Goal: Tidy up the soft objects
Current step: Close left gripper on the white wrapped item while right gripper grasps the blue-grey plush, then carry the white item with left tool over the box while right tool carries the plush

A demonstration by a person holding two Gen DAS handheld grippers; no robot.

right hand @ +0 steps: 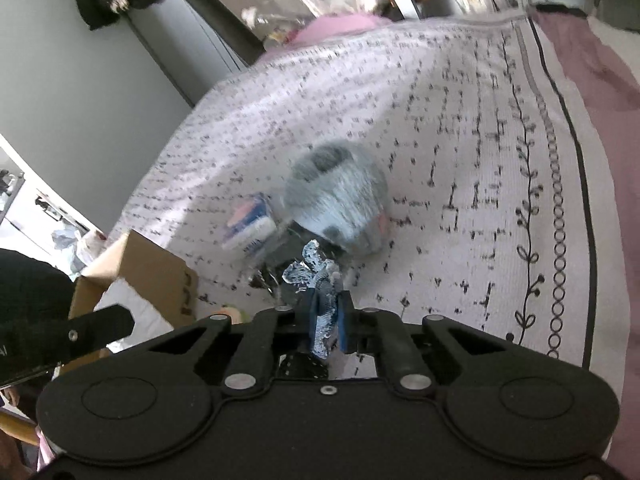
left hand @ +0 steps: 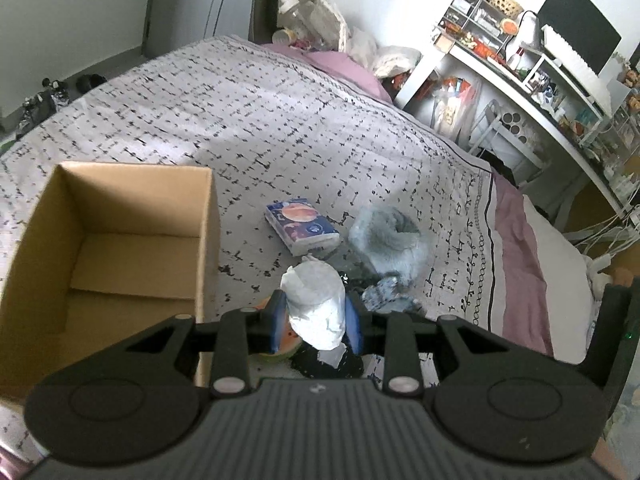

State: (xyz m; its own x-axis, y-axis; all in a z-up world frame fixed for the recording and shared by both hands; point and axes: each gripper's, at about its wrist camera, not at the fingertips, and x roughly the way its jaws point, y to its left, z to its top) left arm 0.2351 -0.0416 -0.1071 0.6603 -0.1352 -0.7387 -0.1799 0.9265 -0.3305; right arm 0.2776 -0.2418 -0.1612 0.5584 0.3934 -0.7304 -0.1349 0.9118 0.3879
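Both grippers loaded over the bed (left hand: 280,128)

Left gripper (left hand: 316,322) pinching a white wad (left hand: 316,300) next to cardboard box (left hand: 132,200); right gripper (right hand: 327,322) clamped tight on blue-white fabric scrap (right hand: 320,284).

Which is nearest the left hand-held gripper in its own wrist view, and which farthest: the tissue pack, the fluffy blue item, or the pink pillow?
1. Tissue pack: just beyond the left hand-held gripper, slightly left.
2. Fluffy blue item: a little farther, to the right; close to the pack's distance.
3. Pink pillow: far end of the bed.
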